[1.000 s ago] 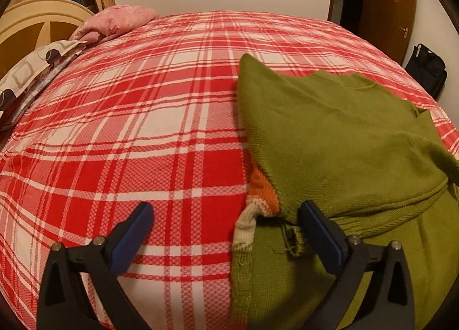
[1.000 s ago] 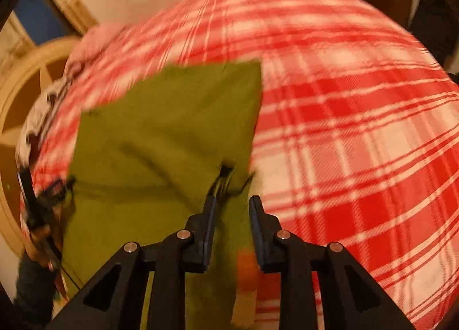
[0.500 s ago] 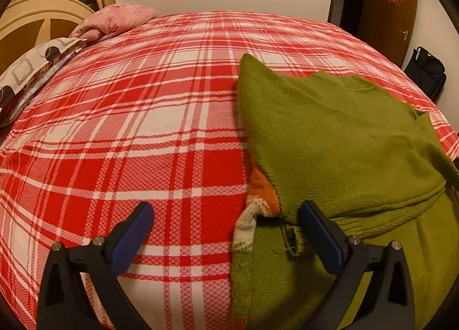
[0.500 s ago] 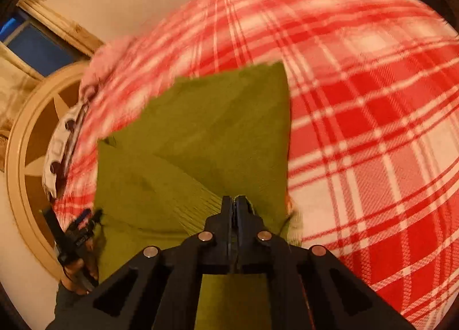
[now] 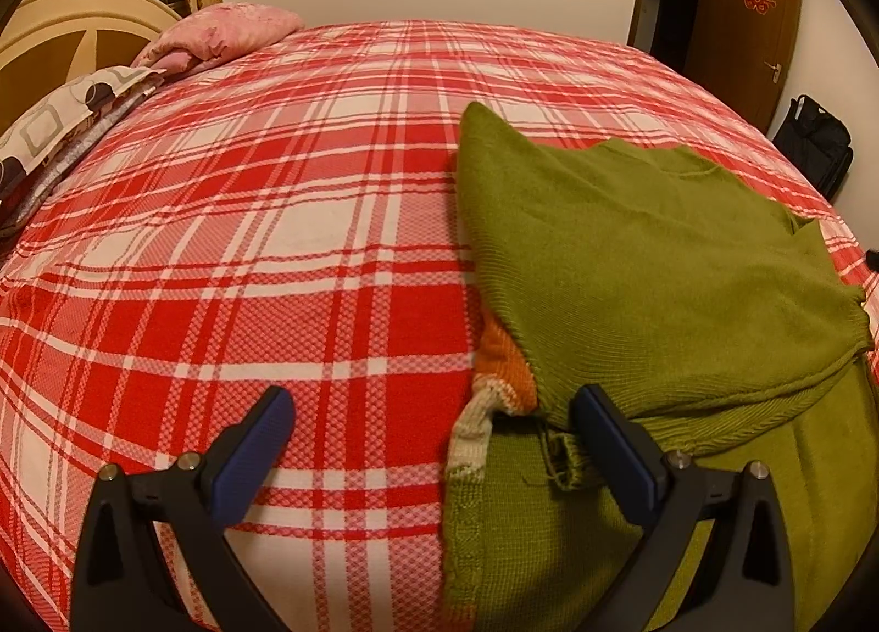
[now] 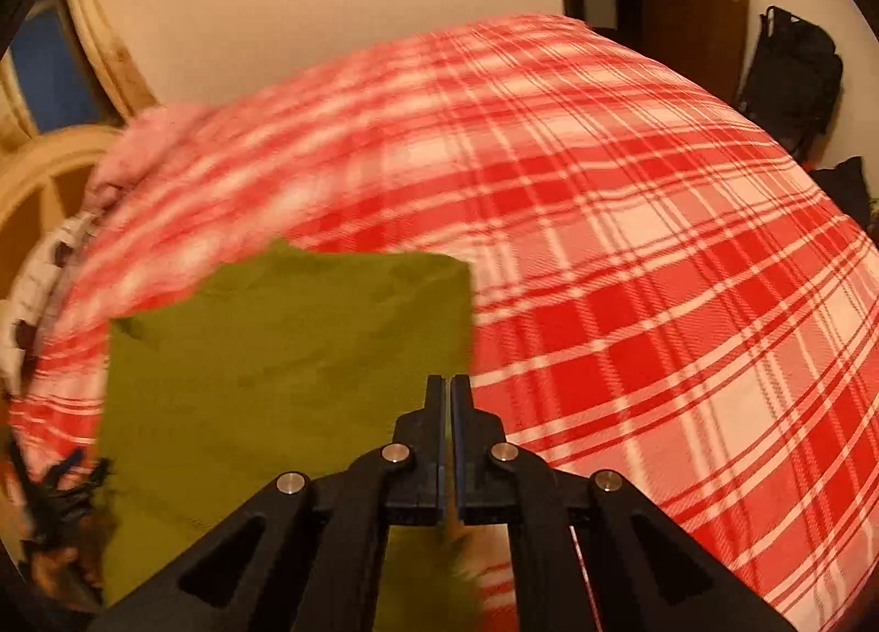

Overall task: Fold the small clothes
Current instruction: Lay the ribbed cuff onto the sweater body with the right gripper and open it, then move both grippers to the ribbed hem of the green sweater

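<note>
A green knitted sweater [image 5: 648, 269] with an orange and cream striped cuff [image 5: 494, 385] lies partly folded on the red plaid bed [image 5: 274, 247]. My left gripper [image 5: 434, 434] is open, low over the bed; its right finger touches the sweater's near edge. In the right wrist view the sweater [image 6: 285, 357] lies ahead and to the left. My right gripper [image 6: 446, 396] is shut, with a thin strip of green knit showing between the pads at the sweater's right edge.
A pink pillow [image 5: 225, 31] and a patterned quilt [image 5: 60, 105] lie by the wooden headboard [image 5: 49, 44] at the back left. A brown door [image 5: 741, 17] and a black bag [image 5: 813, 143] stand at the far right, beyond the bed.
My right gripper closed on the sweater's right edge and has moved with it; its view now swings with blur. The left gripper stayed still and open.
</note>
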Available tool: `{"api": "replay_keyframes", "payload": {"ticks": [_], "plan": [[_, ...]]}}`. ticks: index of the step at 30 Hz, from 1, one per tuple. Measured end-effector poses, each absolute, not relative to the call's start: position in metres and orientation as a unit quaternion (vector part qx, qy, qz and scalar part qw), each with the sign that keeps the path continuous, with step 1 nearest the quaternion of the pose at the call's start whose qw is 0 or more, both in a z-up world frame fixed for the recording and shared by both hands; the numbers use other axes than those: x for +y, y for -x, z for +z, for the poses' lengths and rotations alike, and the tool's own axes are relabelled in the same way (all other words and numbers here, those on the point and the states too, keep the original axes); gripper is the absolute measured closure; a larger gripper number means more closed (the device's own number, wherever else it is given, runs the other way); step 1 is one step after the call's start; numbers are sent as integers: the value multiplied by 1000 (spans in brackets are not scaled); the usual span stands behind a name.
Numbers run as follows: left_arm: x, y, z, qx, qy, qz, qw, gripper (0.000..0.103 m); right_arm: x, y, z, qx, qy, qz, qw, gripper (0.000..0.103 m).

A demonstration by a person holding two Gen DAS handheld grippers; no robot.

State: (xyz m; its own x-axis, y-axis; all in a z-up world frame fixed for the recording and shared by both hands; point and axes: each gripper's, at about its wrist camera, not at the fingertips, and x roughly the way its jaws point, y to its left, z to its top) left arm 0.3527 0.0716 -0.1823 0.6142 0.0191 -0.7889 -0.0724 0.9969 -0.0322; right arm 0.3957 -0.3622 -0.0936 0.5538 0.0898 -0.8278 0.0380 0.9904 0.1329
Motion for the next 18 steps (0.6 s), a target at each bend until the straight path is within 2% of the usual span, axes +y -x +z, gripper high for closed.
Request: {"api": "replay_keyframes", "payload": {"ticks": [5, 6, 7, 8, 9, 12, 16, 18], "plan": [[71, -353, -183, 438, 32, 25, 898, 0, -362, -378, -97, 455, -125, 65, 879, 99], [72, -353, -182, 438, 32, 25, 898, 0, -352, -372, -93, 447, -115, 79, 884, 86], [72, -353, -182, 439, 32, 25, 898, 0, -344, -368, -90, 441, -109, 93, 886, 57], [72, -353, -182, 438, 33, 25, 898, 0, -334, -364, -88, 436, -107, 113, 886, 45], [73, -353, -182, 438, 34, 24, 898, 0, -322, -359, -87, 431, -107, 137, 886, 39], [74, -352, -182, 438, 34, 30, 898, 0, -297, -357, -98, 447, -74, 144, 880, 39], [81, -350, -182, 437, 49, 34, 897, 0, -299, -366, -136, 496, -81, 122, 856, 39], [84, -349, -182, 437, 55, 36, 897, 0, -303, -360, -143, 488, -78, 128, 860, 39]]}}
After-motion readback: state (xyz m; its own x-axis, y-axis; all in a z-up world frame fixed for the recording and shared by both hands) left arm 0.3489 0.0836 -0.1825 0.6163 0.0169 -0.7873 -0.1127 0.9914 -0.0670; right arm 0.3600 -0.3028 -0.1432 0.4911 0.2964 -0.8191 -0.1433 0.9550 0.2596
